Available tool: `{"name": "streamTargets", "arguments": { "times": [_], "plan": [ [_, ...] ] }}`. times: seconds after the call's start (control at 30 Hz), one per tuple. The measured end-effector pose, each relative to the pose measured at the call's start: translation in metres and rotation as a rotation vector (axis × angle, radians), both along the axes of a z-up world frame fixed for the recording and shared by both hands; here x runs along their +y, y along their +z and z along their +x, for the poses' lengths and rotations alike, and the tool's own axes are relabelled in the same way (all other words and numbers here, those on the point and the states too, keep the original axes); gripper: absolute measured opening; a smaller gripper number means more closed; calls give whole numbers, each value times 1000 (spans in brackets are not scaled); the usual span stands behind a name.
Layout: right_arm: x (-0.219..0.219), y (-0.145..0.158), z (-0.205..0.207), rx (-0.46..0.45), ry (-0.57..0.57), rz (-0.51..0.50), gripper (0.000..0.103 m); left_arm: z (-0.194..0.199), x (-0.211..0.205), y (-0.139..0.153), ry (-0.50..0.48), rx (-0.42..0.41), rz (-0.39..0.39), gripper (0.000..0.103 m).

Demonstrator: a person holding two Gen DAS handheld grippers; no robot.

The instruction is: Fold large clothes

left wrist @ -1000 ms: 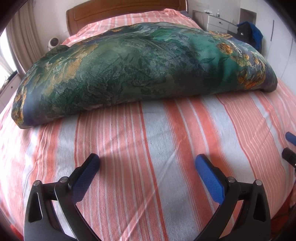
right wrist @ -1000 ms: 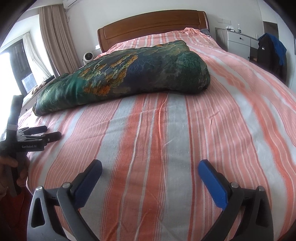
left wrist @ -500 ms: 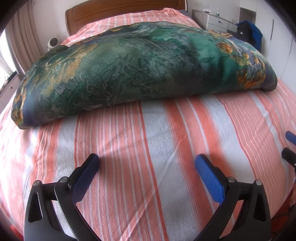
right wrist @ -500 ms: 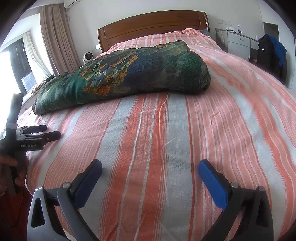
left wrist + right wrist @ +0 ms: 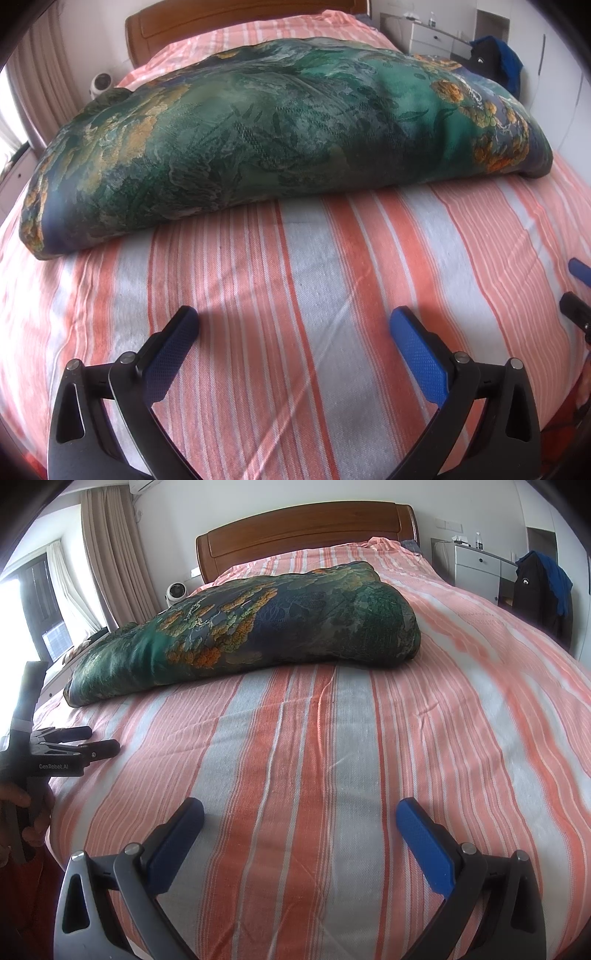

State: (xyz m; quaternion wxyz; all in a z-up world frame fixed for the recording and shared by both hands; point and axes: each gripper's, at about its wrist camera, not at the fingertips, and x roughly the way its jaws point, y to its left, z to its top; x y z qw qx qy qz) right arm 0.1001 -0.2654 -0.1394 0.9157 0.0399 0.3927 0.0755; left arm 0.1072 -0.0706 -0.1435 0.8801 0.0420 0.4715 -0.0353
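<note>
Green brocade quilt (image 5: 280, 140) lies folded mid-bed; my left gripper (image 5: 294, 325) and right gripper (image 5: 300, 814) hover spread, empty; next, I reach its near edge.

A green quilt (image 5: 280, 140) patterned with orange flowers is seen on an orange-and-grey striped bedsheet (image 5: 314, 295).

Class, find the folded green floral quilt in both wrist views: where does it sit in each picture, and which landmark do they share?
Left wrist: green floral quilt fills the upper half, nearly edge to edge.
Right wrist: quilt lies upper left of centre, on the striped bedspread.
Shared landmark: wooden headboard behind it.
</note>
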Motion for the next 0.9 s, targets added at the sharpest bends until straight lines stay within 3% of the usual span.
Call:
{"name": "streamTargets", "arguments": {
  "times": [0.23,0.3,0.47,0.7,0.9],
  "plan": [
    [0,0,0,0,1,8,103,-1,5,27,-89,82,-12,103],
    [-1,0,0,-1,1,17,103,-11,6,48,-141,52,-23,103],
    [-3,1,1,-1,-1,23,103,-9,6,108,-229,-69,48,103],
    [-4,2,1,-3,2,35,103,88,-11,155,-204,-143,57,103],
    [-2,1,0,0,1,18,103,173,-27,142,-128,-58,5,103]
  ]
}}
